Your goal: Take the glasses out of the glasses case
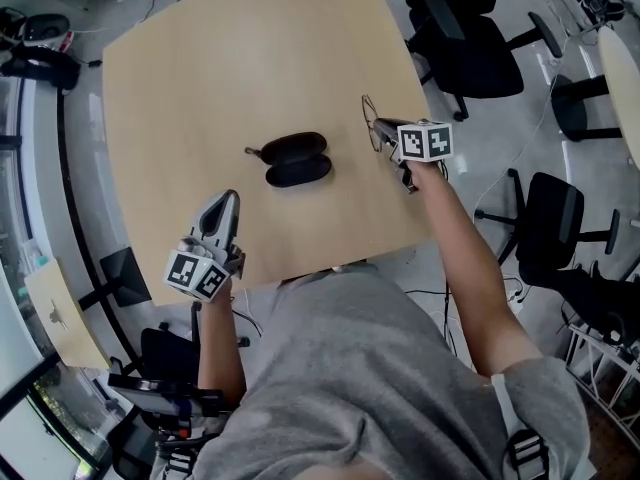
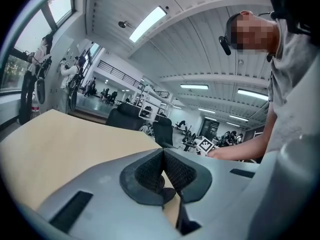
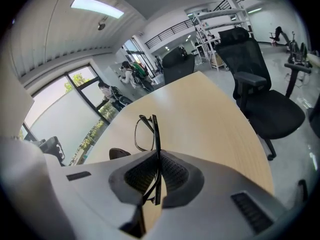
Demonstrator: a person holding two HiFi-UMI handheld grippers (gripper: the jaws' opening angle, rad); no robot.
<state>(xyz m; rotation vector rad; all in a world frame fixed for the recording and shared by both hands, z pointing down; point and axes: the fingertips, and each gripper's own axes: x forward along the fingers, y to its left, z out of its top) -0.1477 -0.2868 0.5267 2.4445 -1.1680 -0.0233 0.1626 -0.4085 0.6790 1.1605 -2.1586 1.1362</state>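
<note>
Tabletop (image 1: 200,78) of pale wood fills most of the head view, and the glasses case (image 1: 297,160) lies open near its middle, two dark shells side by side. No frame shows in them.

To the right of the case, well apart from it and near the table's edge, the right gripper (image 1: 382,130) has its jaws nearly together, pinched on the glasses (image 1: 371,116). The right gripper view shows the grip clearly: the pads (image 3: 172,174) clamp the thin dark temple, and the glasses (image 3: 155,134) stand out beyond the jaws, with the case (image 3: 119,153) a dark lump off to the left behind them.

On the near side of the case and to its left, the left gripper (image 1: 226,208) hangs apart from it. Its own view shows the left gripper (image 2: 163,171) with pads pressed together and nothing between them.

By my reading the removal is done — the glasses are out and clear of the case. What remains is probably to lower them onto bare wood to the right of the case and ease the jaws apart gently, since the frame is thin and held by one temple only.
</note>
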